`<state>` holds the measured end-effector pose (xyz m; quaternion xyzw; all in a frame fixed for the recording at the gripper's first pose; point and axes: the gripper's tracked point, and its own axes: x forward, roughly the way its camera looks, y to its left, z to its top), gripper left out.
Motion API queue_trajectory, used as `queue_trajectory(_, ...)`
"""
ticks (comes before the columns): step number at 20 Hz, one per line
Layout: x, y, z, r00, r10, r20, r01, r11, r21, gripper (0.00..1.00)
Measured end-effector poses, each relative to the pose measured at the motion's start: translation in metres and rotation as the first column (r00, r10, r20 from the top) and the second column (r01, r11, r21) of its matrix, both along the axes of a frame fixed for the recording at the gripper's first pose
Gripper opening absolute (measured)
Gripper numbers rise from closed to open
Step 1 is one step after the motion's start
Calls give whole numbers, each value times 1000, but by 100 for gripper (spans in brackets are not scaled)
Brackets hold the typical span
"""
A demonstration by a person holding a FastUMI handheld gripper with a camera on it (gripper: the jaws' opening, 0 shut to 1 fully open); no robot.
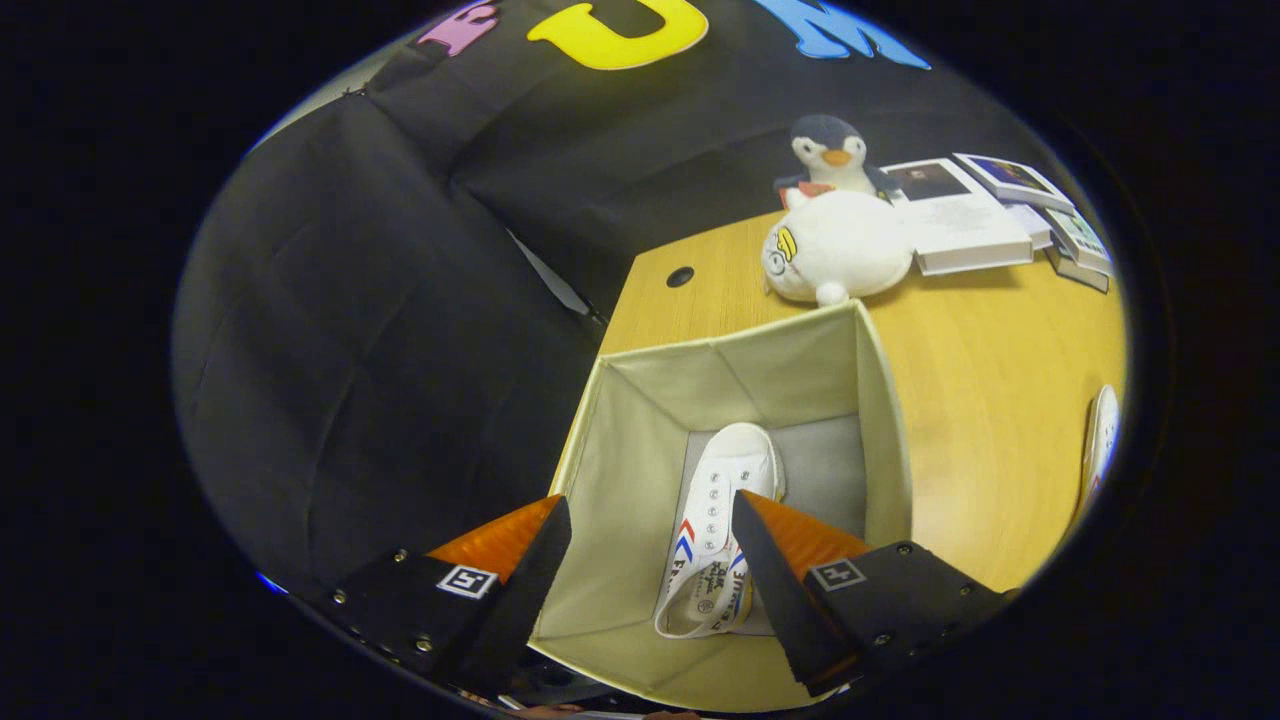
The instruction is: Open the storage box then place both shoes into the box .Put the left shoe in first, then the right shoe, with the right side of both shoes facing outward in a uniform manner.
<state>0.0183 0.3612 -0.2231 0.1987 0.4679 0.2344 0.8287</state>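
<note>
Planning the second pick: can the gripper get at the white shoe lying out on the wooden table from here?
Probably yes. The gripper is open and empty above the open beige fabric box; the white shoe on the wooden table lies off beside the box with bare wooden table between them.

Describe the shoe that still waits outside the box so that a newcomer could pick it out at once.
Start at the wooden desk and find the open fabric box, which already holds one white shoe. The other shoe lies on the bare desk beyond the box, far from the plush toys and books, alone.
</note>
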Motion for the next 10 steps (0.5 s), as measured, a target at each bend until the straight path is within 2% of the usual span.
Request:
queue_trajectory(3,3,-28,18,999,-1,50,1,1000,-2,98)
queue_trajectory(10,10,-125,24,990,-72,124,85,991,-107,98)
